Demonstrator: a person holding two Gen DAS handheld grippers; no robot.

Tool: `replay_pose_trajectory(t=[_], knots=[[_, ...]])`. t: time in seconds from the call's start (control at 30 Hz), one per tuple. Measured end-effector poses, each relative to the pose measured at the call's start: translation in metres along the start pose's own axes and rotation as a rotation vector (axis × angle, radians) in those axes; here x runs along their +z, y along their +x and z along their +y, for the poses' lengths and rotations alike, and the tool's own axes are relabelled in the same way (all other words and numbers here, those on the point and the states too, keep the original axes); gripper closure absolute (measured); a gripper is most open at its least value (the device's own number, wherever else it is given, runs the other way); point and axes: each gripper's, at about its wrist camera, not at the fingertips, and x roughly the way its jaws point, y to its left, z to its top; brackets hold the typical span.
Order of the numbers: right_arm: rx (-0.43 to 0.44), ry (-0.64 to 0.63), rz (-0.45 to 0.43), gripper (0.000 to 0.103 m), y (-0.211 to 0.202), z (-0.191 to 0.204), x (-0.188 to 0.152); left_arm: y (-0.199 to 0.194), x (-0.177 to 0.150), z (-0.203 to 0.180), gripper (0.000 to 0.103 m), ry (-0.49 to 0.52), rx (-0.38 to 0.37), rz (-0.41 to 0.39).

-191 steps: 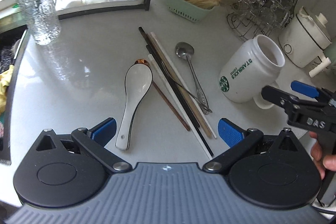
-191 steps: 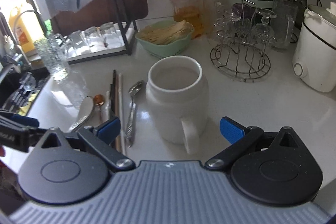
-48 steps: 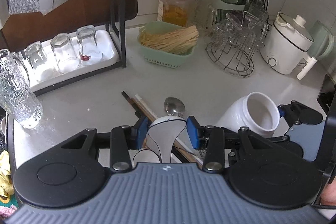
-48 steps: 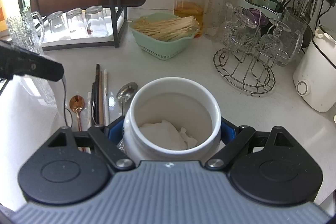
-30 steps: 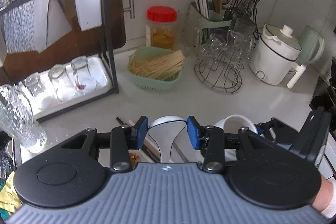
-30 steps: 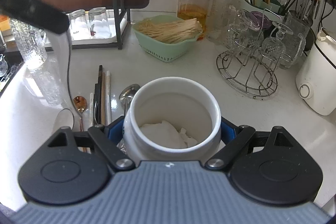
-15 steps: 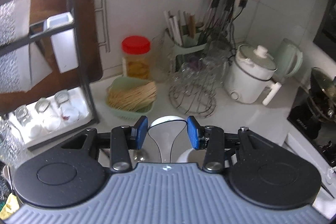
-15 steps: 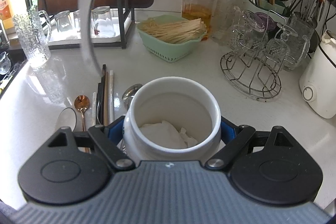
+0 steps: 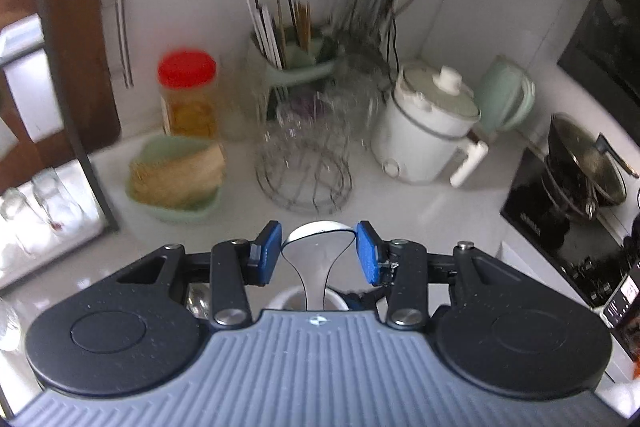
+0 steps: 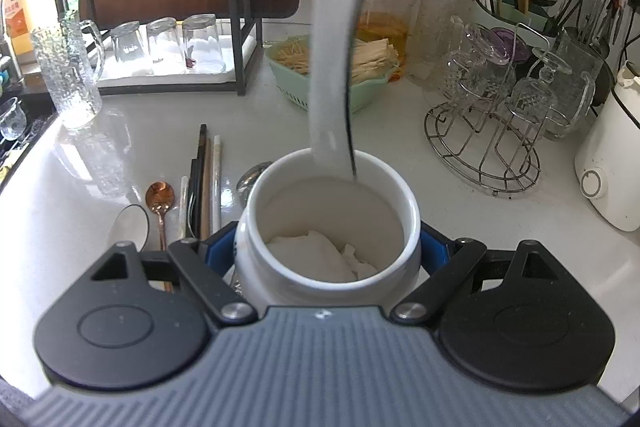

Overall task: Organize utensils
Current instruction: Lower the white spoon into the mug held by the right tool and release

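My left claw (image 9: 317, 253) grips the spoon (image 10: 334, 75), handle tip at the far rim of the mug (image 10: 328, 227), which my right claw (image 10: 328, 251) clamps. Risk: the handle catches the rim, tipping the mug.

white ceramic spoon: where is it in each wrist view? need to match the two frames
Left wrist: white spoon at lower centre, bowl end clamped in the left gripper.
Right wrist: spoon hangs from top centre, handle tip at the mug rim.
Shared landmark: red-lidded jar.
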Motion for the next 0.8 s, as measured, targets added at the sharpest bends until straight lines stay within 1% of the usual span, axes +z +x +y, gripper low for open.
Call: replay_pose_trajectory(t=[0.17, 0.33, 0.57, 0.67, 0.77, 0.8], knots=[[0.008, -0.008, -0.007, 0.012, 0.000, -0.001, 0.000, 0.027, -0.004, 0.010, 0.056, -0.032, -0.034, 0.112], [0.015, -0.014, -0.018, 0.012, 0.000, -0.001, 0.000, 0.050, -0.003, 0.017, 0.056, -0.037, -0.045, 0.210], [0.038, -0.033, -0.026, 0.012, 0.000, -0.003, 0.000, 0.074, -0.002, 0.015, 0.056, 0.002, -0.044, 0.326], [0.066, -0.036, -0.019, 0.009, 0.000, -0.006, 0.000, 0.082, -0.005, 0.012, 0.056, 0.017, -0.045, 0.366], [0.070, -0.077, -0.009, 0.008, 0.000, -0.004, 0.000, 0.089, -0.009, 0.012, 0.057, 0.010, -0.058, 0.406], [0.062, -0.092, -0.015, 0.003, -0.002, -0.004, 0.000, 0.091, -0.009, 0.012, 0.057, 0.008, -0.059, 0.417]])
